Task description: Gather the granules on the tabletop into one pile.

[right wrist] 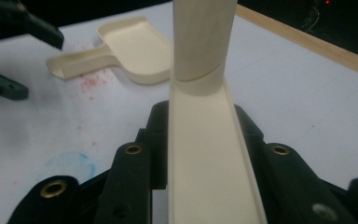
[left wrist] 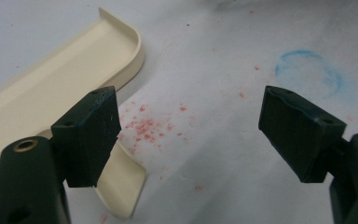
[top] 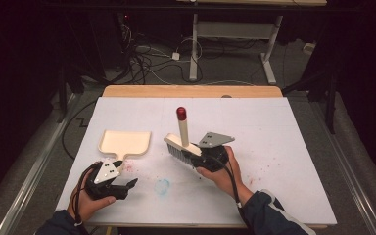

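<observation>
The cream hand brush (top: 182,144) sits clamped in the right claw (top: 203,155) near the middle of the desk (top: 284,147). Its bristle head points down and to the left, and its handle rises to a red tip (top: 181,113). In the right gripper view the brush back (right wrist: 205,154) runs straight up between the two black jaws, which press against it on both sides.

To the left lies the cream dustpan (top: 125,142), flat on the white desk cover, its short handle (left wrist: 121,186) pointing toward the person. The left claw (top: 122,185) hovers just beside that handle with its jaws spread wide and nothing between them; in the left gripper view one jaw overlaps the handle.

Pink crumbs (left wrist: 144,127) are scattered on the cover beside the dustpan handle. A faint blue ring stain (top: 162,186) marks the cover between the two claws.
</observation>
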`<state>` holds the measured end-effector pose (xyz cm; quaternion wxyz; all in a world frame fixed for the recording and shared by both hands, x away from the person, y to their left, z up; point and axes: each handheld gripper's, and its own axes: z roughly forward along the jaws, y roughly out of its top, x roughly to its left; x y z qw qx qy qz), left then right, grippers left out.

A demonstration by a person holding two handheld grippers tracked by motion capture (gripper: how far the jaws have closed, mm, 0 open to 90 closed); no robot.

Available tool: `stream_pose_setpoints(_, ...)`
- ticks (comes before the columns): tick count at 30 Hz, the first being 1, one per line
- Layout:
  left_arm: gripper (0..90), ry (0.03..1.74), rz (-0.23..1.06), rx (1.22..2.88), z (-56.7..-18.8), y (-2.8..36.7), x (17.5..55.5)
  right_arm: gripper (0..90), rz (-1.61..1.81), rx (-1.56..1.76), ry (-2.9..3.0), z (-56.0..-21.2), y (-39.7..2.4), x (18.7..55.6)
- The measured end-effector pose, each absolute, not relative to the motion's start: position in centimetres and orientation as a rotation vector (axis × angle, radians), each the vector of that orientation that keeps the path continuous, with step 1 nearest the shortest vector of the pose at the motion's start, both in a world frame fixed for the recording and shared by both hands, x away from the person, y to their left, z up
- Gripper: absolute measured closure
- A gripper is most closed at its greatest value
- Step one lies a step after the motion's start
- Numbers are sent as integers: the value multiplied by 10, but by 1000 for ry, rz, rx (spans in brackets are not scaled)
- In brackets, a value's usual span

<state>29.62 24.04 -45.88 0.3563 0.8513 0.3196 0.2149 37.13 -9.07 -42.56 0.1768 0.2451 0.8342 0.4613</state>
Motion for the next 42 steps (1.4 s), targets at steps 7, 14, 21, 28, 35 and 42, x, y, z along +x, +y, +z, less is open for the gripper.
stream_pose_setpoints(7, 201, 824, 547, 2203, -459, 240, 297, 672, 1211, 686, 2396, -431, -85, 380)
stream_pose_setpoints(14, 201, 826, 550, 2201, -459, 240, 296, 672, 1143, 719, 2425, -418, -108, 373)
stream_pose_setpoints(21, 202, 818, 551, 2209, -459, 239, 296, 672, 1169, 736, 2388, -403, -139, 361)
stream_pose_setpoints(28, 201, 817, 552, 2210, -459, 240, 296, 672, 1298, 694, 2376, -394, -158, 350)
stream_pose_setpoints(35, 201, 813, 562, 2204, -457, 240, 295, 671, 1446, 569, 2469, -409, -154, 331)
stream_pose_setpoints(42, 201, 813, 572, 2203, -457, 241, 294, 671, 1441, 516, 2522, -417, -148, 326)
